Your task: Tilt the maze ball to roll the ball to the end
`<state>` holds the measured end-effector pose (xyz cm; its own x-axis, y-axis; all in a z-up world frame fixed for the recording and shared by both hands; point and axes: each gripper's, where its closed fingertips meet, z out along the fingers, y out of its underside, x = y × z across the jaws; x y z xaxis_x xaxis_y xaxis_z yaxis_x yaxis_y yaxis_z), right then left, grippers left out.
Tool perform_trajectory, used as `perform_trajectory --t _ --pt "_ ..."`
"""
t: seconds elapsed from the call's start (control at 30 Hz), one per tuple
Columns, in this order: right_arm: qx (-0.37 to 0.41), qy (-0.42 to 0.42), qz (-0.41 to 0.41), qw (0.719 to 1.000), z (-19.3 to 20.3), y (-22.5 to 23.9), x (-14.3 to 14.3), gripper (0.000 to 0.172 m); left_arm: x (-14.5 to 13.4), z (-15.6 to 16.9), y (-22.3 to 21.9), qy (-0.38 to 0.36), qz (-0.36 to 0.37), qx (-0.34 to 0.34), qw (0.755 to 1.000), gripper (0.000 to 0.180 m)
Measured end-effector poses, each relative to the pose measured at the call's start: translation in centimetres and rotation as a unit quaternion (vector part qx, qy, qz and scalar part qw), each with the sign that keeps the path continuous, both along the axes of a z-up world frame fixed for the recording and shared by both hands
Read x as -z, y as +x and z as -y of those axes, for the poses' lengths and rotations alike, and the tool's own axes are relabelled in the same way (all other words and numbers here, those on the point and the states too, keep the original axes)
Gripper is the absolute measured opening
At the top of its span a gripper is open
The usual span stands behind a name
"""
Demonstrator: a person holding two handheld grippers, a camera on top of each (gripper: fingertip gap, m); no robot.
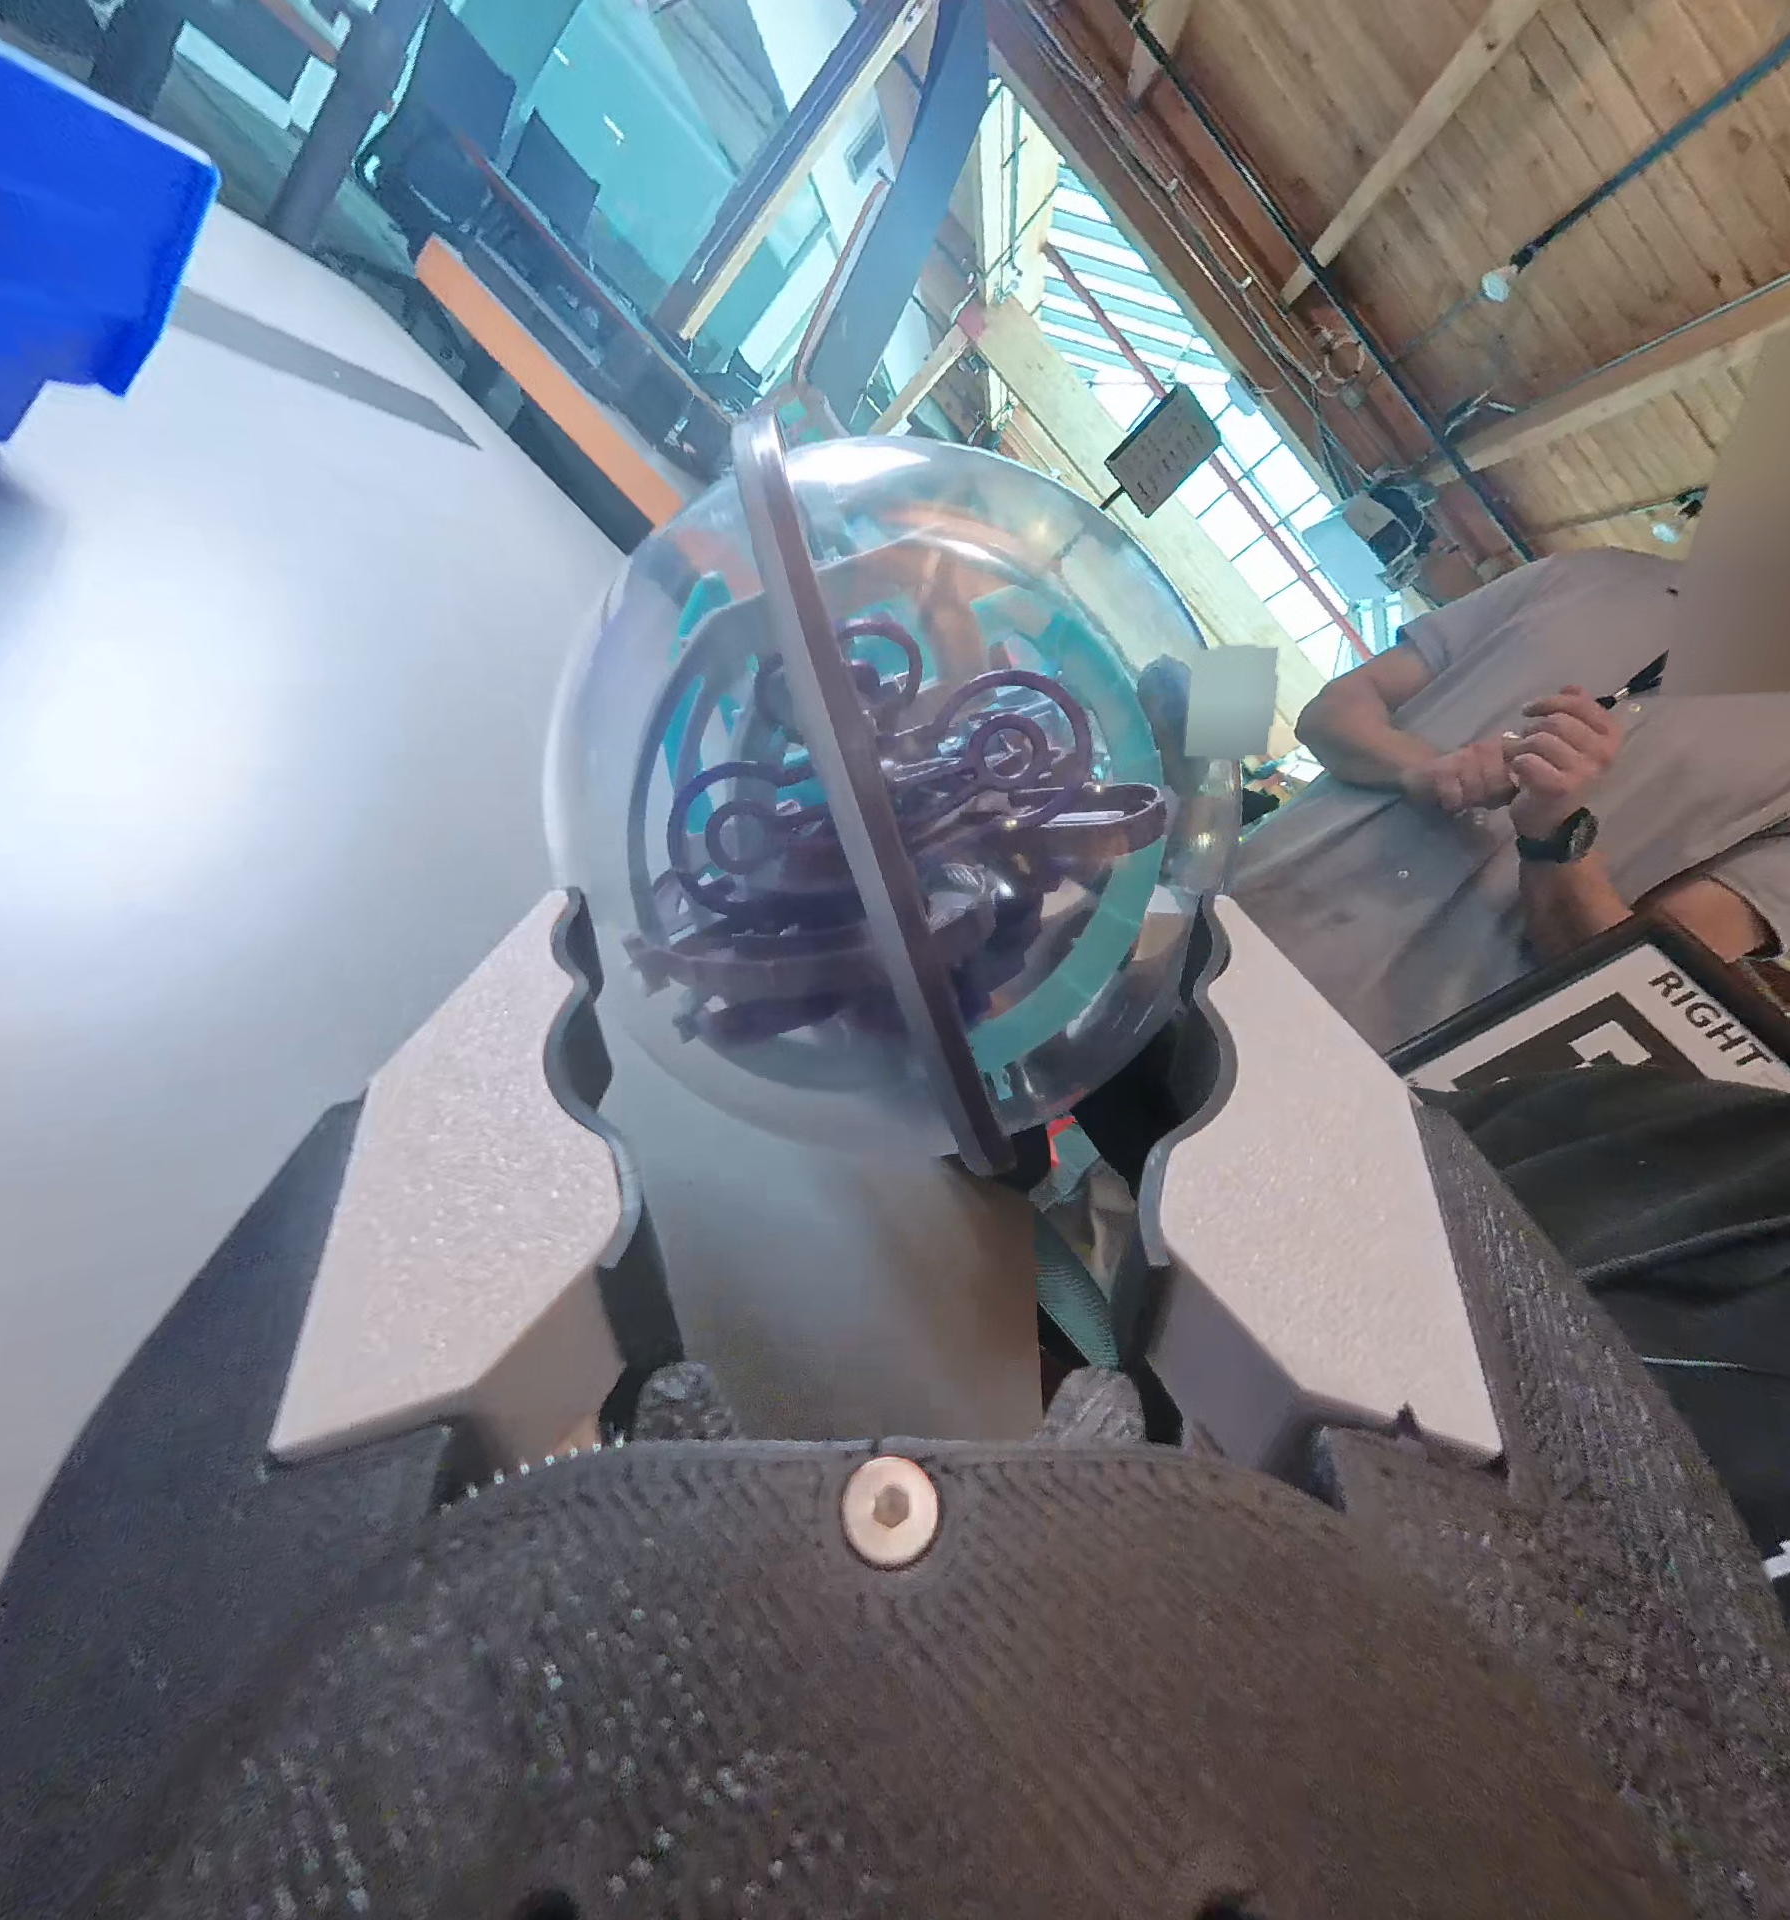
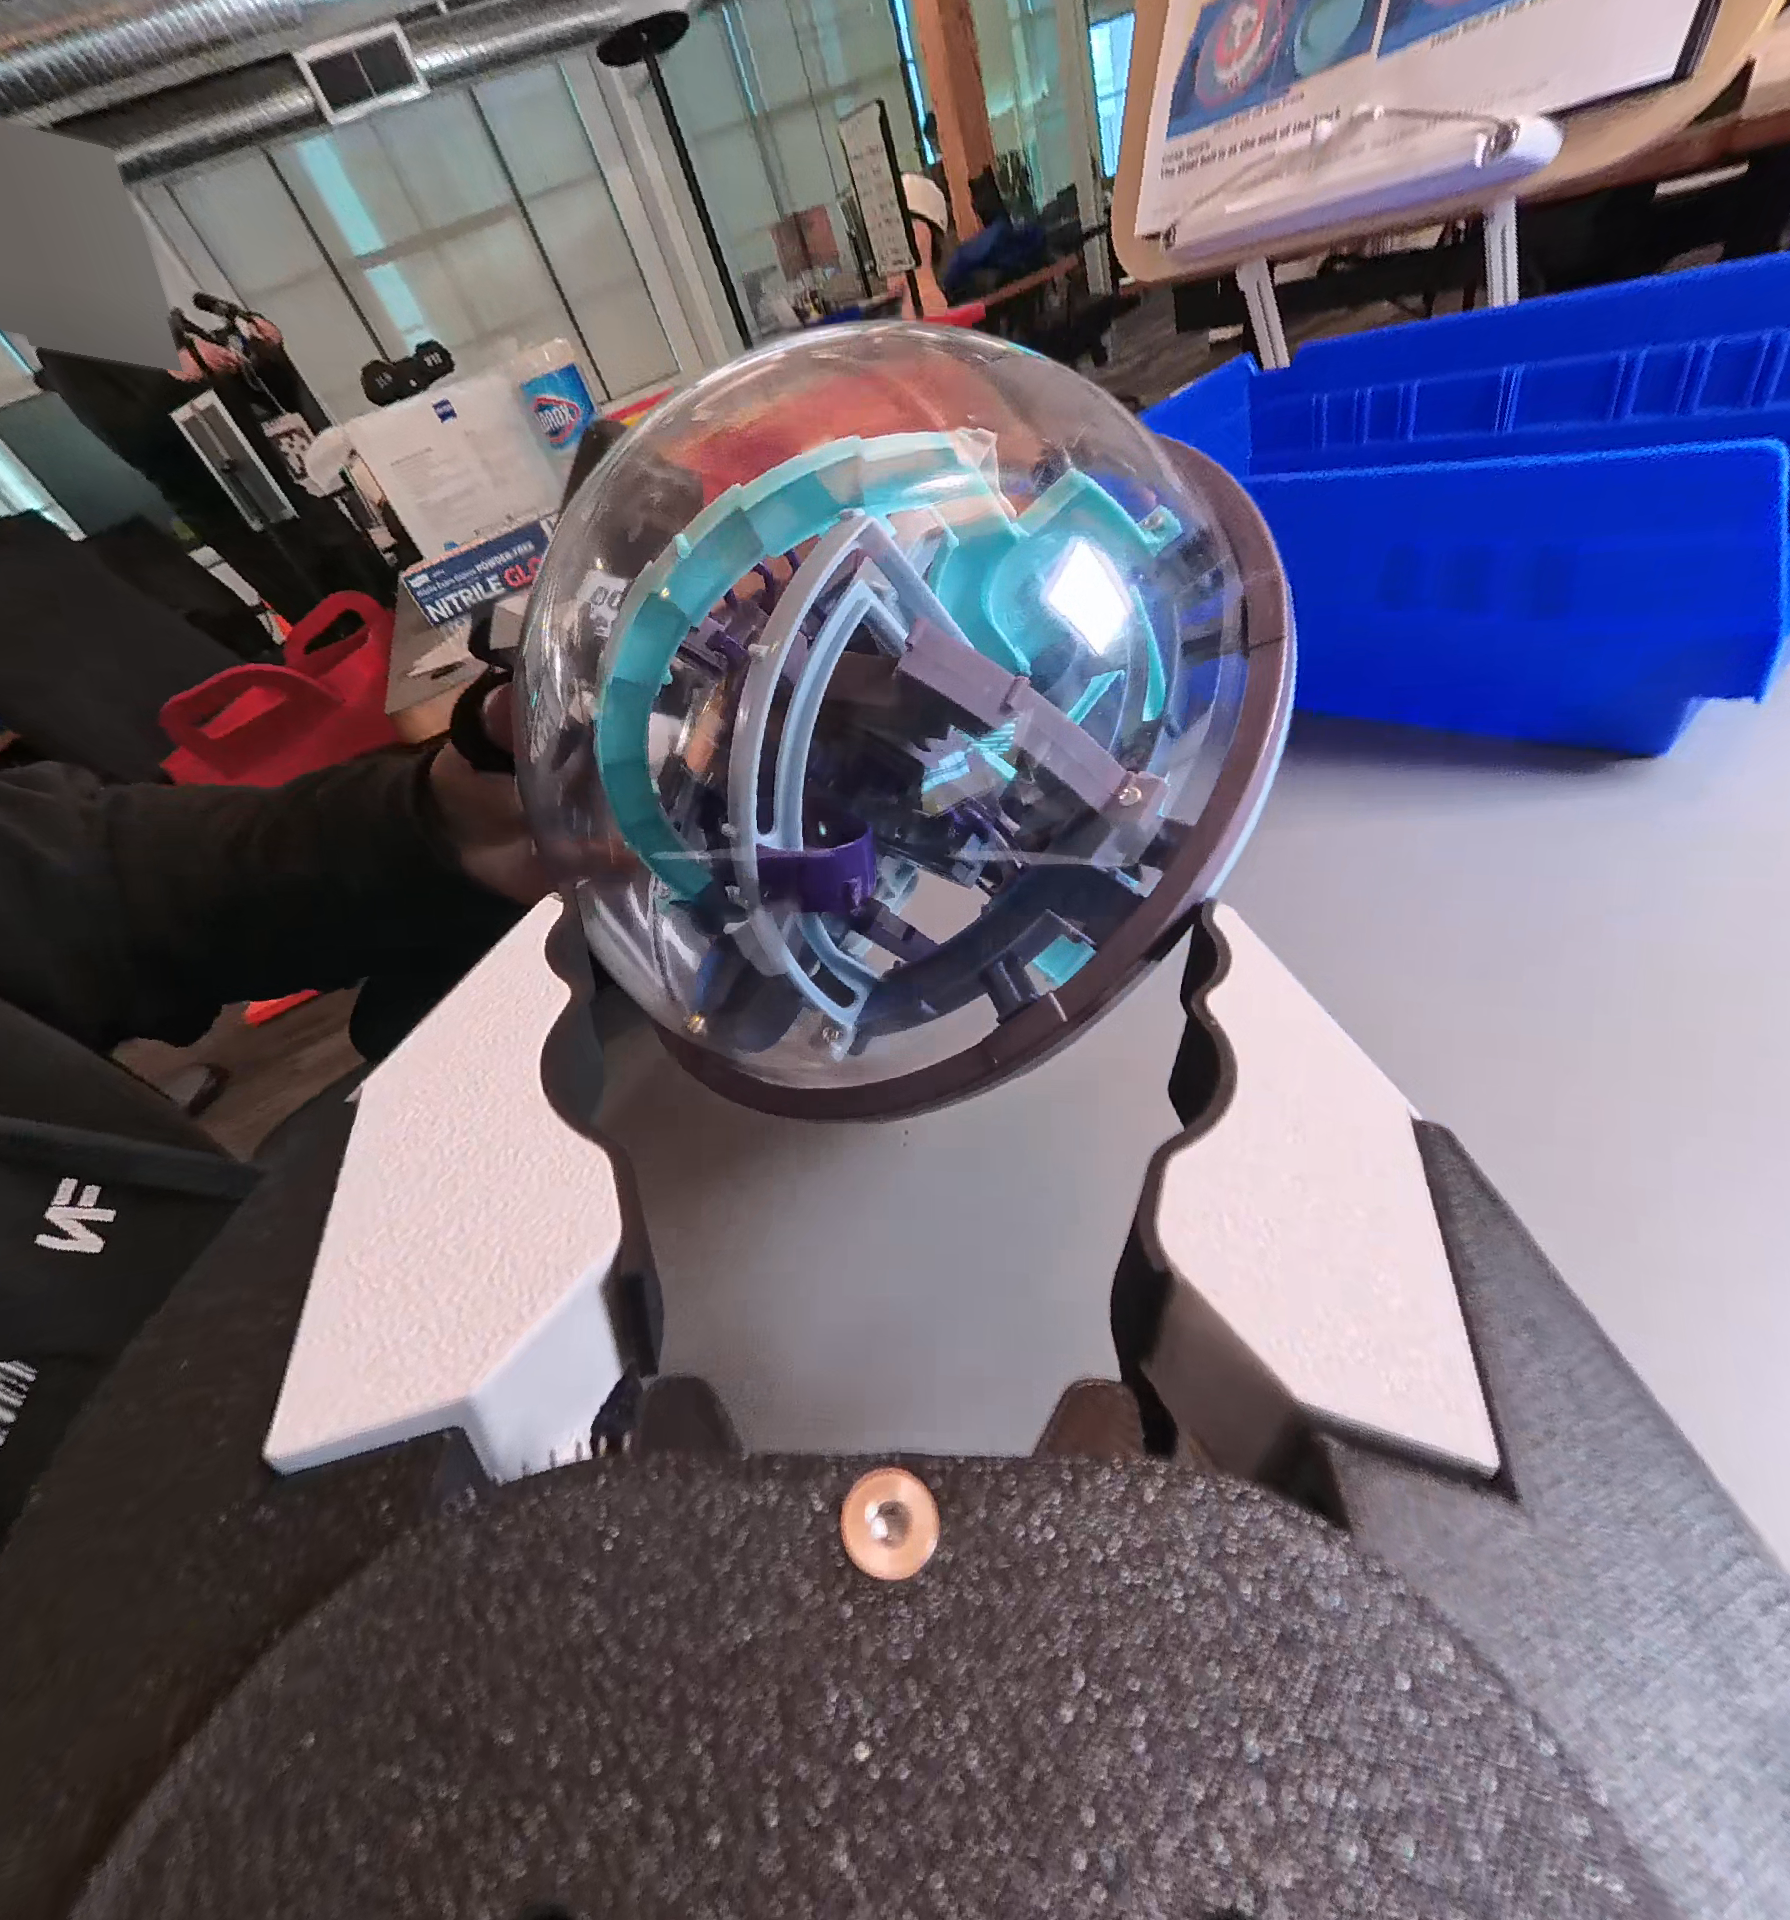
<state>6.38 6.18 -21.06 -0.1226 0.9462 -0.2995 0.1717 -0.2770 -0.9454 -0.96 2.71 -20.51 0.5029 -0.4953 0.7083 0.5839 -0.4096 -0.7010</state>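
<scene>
The maze ball [image 1: 870, 748] is a clear sphere with a dark rim and purple and teal tracks inside. In the left wrist view it sits between my left gripper's [image 1: 891, 935] fingertips [image 1: 558, 956], and both pads touch its sides. It is held up off the grey table [image 1: 195, 727] and tilted. In the right wrist view the maze ball [image 2: 870, 675] sits the same way between my right gripper's [image 2: 880, 935] fingertips [image 2: 1208, 966], with the rim resting against the right pad. I cannot pick out the small ball inside.
A blue bin [image 2: 1545, 540] stands on the table [image 2: 1493, 987] at the far right; it also shows in the left wrist view [image 1: 29, 239]. A person's arms [image 1: 1493, 790] are at the right. A sleeved hand [image 2: 486, 821] is behind the ball. Red containers [image 2: 278, 696] are at the left.
</scene>
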Motion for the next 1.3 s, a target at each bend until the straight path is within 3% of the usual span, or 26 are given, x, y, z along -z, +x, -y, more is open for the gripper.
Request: perform_trajectory --t 0.6,0.73,0.83,0.9,1.0,1.07,1.13,1.3 --pt "0.004 -0.089 0.098 0.991 1.0 1.9 2.4 0.115 3.8 1.4 2.6 -0.153 0.109 0.058 0.981 0.111" --pt "-0.016 -0.106 0.112 0.988 0.7 2.1 2.8 0.115 4.4 1.5 3.1 -0.168 0.105 0.061 0.978 0.111" --pt "-0.036 -0.114 0.116 0.986 0.3 1.9 2.8 0.115 4.6 1.9 3.6 -0.169 0.039 0.067 0.983 0.115" --pt "-0.043 -0.123 0.112 0.985 0.0 1.6 2.6 0.112 4.8 1.9 3.6 -0.156 -0.032 0.060 0.985 0.137" --pt "-0.042 -0.107 0.104 0.988 -1.1 1.1 2.2 0.108 2.1 0.2 1.4 -0.046 -0.164 0.020 0.985 0.143" --pt "-0.040 -0.084 0.103 0.990 -1.7 0.7 2.0 0.103 -0.4 -1.4 0.4 0.035 -0.257 0.006 0.966 0.142" --pt "-0.042 -0.067 0.104 0.991 -2.1 0.4 2.0 0.102 -1.8 -2.7 1.4 0.079 -0.310 0.041 0.946 0.140" --pt "-0.010 -0.005 0.091 0.996 -3.1 0.6 1.4 0.098 0.2 -4.6 4.0 0.064 -0.414 0.149 0.895 0.131"
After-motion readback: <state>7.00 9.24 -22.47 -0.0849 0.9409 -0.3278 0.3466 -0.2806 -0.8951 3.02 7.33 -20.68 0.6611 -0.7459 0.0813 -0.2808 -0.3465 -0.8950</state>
